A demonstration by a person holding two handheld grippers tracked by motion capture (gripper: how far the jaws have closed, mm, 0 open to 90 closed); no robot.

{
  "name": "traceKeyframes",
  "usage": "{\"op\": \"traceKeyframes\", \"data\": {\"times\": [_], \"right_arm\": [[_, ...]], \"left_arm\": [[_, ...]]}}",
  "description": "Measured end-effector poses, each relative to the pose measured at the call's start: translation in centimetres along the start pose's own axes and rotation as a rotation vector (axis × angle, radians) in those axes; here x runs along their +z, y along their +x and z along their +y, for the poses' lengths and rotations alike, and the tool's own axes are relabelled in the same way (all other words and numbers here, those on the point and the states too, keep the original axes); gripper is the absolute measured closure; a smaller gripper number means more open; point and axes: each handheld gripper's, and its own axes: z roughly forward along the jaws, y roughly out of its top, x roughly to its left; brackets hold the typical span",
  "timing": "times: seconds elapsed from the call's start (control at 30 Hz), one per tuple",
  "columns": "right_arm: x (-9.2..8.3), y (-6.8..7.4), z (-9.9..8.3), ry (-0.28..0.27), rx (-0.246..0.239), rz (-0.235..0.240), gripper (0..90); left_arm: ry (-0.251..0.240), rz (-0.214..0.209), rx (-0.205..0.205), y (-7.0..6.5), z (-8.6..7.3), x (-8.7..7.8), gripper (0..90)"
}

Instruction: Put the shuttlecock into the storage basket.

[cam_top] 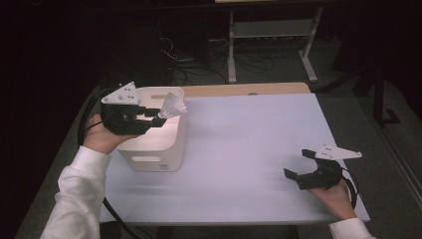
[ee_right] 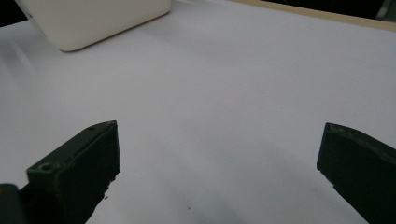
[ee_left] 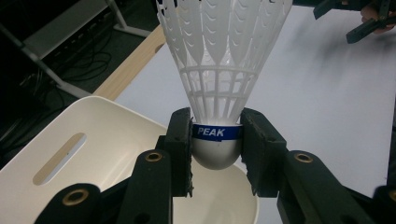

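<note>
A white plastic shuttlecock [ee_left: 219, 60] with a blue band marked PEAK is clamped by its rounded cork between the jaws of my left gripper [ee_left: 215, 149]. In the high view the left gripper [cam_top: 158, 118] holds the shuttlecock [cam_top: 172, 106] level over the open top of a cream bin [cam_top: 158, 155], skirt pointing right. The bin's inside [ee_left: 70, 154] lies just below the jaws. My right gripper [cam_top: 297, 163] rests low at the table's near right, jaws wide apart with nothing between them; the same gripper [ee_right: 219, 163] looks across bare white table toward the bin [ee_right: 93, 21].
The white table [cam_top: 249, 149] has a wooden strip [cam_top: 239, 89] along its far edge. Behind it stand a metal-legged desk frame [cam_top: 271, 35] and tangled cables [cam_top: 199, 59] on the dark floor. A black cable [cam_top: 117, 219] trails from the left gripper.
</note>
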Motion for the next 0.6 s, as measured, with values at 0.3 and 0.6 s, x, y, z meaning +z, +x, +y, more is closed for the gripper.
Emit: {"op": "traceKeyframes", "data": {"times": [0.3,0.6], "right_arm": [[0.0,0.0,0.0,0.002,0.006,-0.001,0.0],[0.1,0.1,0.0,0.004,0.005,-0.001,0.0]], "left_arm": [[0.039,-0.008,-0.005,0.6,-0.6,-0.1,65.5],[0.099,-0.003,-0.024,1.4,-1.4,-0.2,65.6]]}}
